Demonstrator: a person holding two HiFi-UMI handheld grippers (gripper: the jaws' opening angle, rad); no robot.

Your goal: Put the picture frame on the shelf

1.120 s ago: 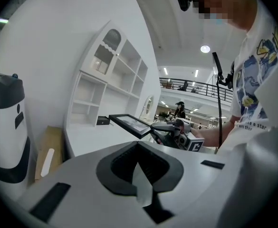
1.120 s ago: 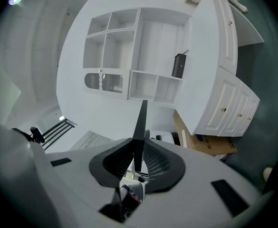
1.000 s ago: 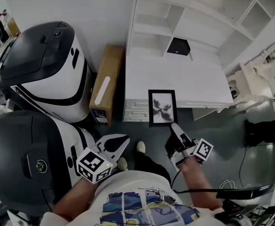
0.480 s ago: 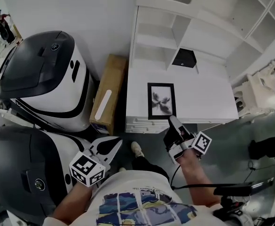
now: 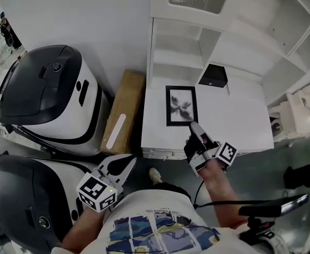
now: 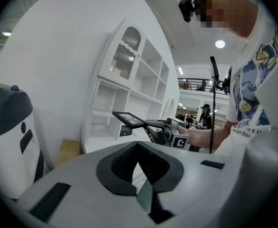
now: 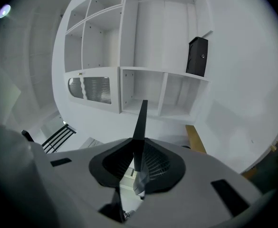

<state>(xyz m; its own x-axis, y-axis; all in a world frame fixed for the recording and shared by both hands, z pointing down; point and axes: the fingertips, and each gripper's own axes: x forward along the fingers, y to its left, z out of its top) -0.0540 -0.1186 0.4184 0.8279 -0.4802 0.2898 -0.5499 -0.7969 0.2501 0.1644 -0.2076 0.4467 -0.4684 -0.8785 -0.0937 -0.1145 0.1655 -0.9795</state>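
Frame [image 5: 180, 105] has moved from the surface's [image 5: 234, 120] front edge to over its left half. Right gripper's [image 5: 195, 133] fingers pinch its near rim; left gripper's [image 5: 124, 165] are pressed together, empty. Light, stiff, likely fragile glass.

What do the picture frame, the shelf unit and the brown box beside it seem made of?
Picture frame: thin matte black border, wood or plastic, can't tell which. Shelf unit: flat, evenly white panels, likely painted or laminated board. Brown box: dull tan faces, probably cardboard.
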